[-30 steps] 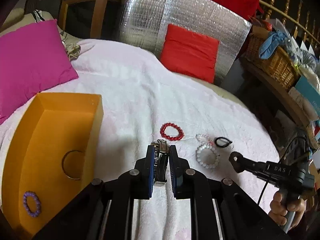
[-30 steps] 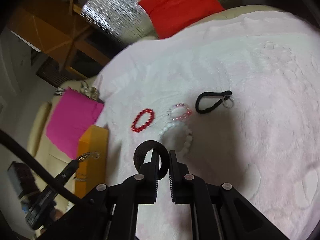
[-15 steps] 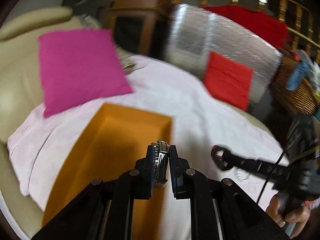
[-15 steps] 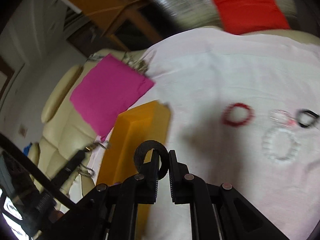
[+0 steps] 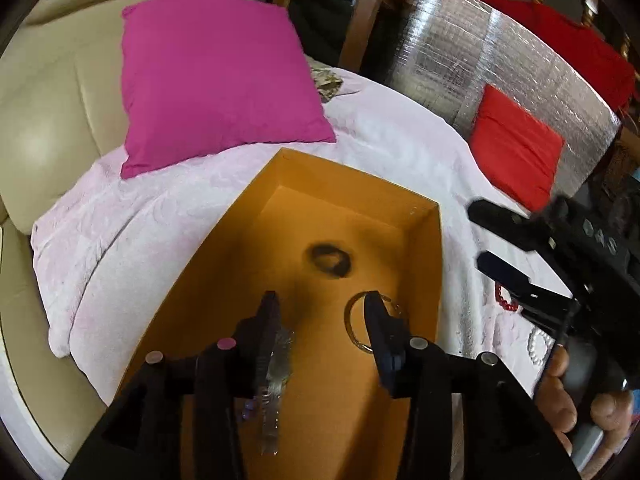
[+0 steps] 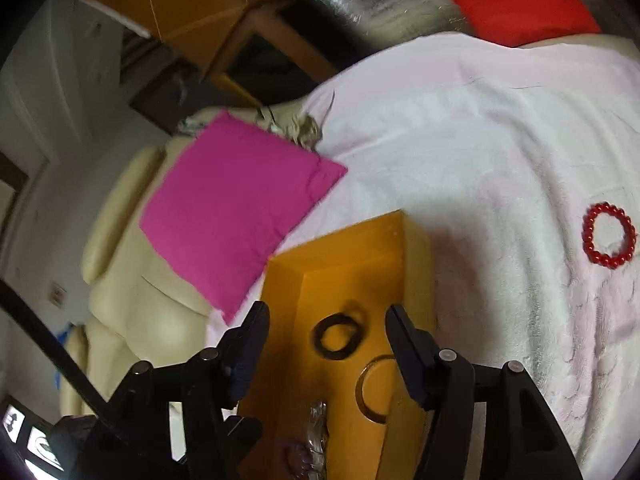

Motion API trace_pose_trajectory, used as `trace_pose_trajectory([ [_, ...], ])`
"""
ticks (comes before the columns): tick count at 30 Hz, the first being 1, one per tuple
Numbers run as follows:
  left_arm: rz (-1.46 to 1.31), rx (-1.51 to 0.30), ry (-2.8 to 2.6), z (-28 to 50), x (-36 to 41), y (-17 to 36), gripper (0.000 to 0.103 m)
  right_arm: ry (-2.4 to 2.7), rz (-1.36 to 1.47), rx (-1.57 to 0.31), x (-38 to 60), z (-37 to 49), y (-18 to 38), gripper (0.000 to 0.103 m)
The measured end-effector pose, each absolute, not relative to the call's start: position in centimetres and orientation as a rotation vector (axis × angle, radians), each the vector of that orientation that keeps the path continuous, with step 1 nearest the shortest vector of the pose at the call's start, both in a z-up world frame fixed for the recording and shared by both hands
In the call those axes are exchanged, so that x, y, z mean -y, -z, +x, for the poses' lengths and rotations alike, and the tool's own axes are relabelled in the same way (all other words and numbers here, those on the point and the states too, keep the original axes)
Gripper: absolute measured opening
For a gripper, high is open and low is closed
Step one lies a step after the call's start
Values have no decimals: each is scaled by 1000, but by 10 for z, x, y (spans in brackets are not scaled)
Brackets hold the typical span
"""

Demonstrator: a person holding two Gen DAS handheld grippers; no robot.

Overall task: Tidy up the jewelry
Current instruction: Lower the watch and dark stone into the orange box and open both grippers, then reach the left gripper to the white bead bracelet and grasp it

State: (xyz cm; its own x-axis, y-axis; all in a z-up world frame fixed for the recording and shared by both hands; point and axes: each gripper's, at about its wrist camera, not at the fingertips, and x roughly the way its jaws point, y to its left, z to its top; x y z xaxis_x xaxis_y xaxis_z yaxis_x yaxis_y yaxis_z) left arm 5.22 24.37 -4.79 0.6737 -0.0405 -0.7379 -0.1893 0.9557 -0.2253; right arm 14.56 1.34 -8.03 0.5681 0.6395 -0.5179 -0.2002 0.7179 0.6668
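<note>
Both grippers now sit over the orange box [image 5: 424, 216]; we see left gripper [image 5: 320, 308] and right gripper [image 6: 326, 320] fingers just opened, empty. Watch [image 5: 274, 392] lower centre, black hair tie [image 6: 336, 338] mid-box.

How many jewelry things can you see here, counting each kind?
Bead bracelets: 3 (red bracelet, white bracelet, purple bracelet, partly hidden)
Black hair tie: 1
Metal bangle: 1
Silver watch: 1
Total: 6
</note>
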Motion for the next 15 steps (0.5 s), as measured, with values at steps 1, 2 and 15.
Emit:
trace_pose_trajectory([
  [1,-291,-828,-82,52,-240,47,45,-520,570,-823,-6,142,79,64],
  [2,-282,-827,-71,53,-233,46,45,-508,552,-814,6,137,78,64],
  [15,-110,-809,69,54,-107,30,56,-192,572,-762,225,57,83,64],
])
